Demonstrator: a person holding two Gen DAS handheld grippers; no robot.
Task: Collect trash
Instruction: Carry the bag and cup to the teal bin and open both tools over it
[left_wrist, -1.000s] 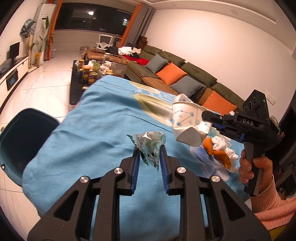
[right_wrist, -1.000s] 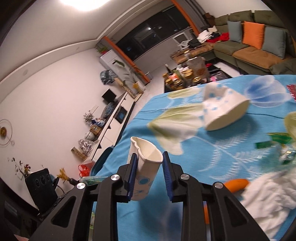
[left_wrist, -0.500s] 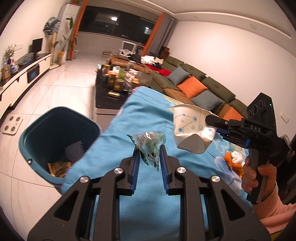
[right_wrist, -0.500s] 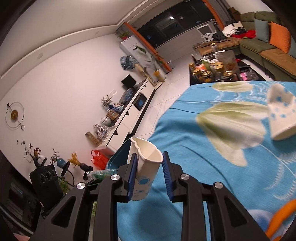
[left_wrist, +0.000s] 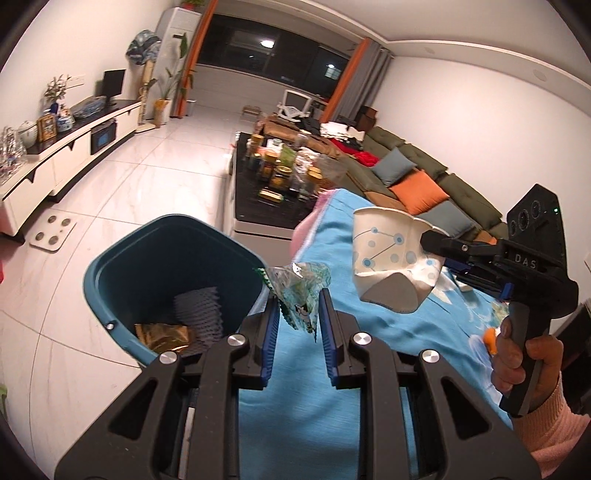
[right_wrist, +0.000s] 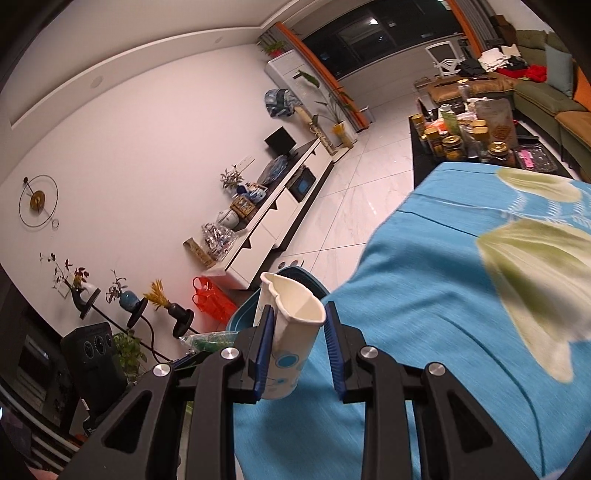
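Note:
My left gripper (left_wrist: 297, 314) is shut on a crumpled green plastic wrapper (left_wrist: 300, 291) and holds it over the table's left edge, beside the teal trash bin (left_wrist: 110, 280). The bin holds a gold wrapper (left_wrist: 162, 334) and grey paper. My right gripper (right_wrist: 297, 334) is shut on a squashed white paper cup with blue dots (right_wrist: 290, 332). In the left wrist view the cup (left_wrist: 391, 266) hangs in the air to the right of the wrapper, above the blue tablecloth (left_wrist: 369, 332). In the right wrist view the bin (right_wrist: 243, 314) shows just behind the cup.
The bin stands on the white tile floor at the table's left end. A black coffee table (left_wrist: 273, 192) crowded with jars lies beyond, a green sofa (left_wrist: 424, 177) to the right, a white TV console (left_wrist: 62, 147) on the left. An orange scrap (left_wrist: 489, 338) lies on the cloth.
Both grippers have swung left toward the table's end with their loads. The bin now sits right beside the left gripper. The second cup has left the right wrist view.

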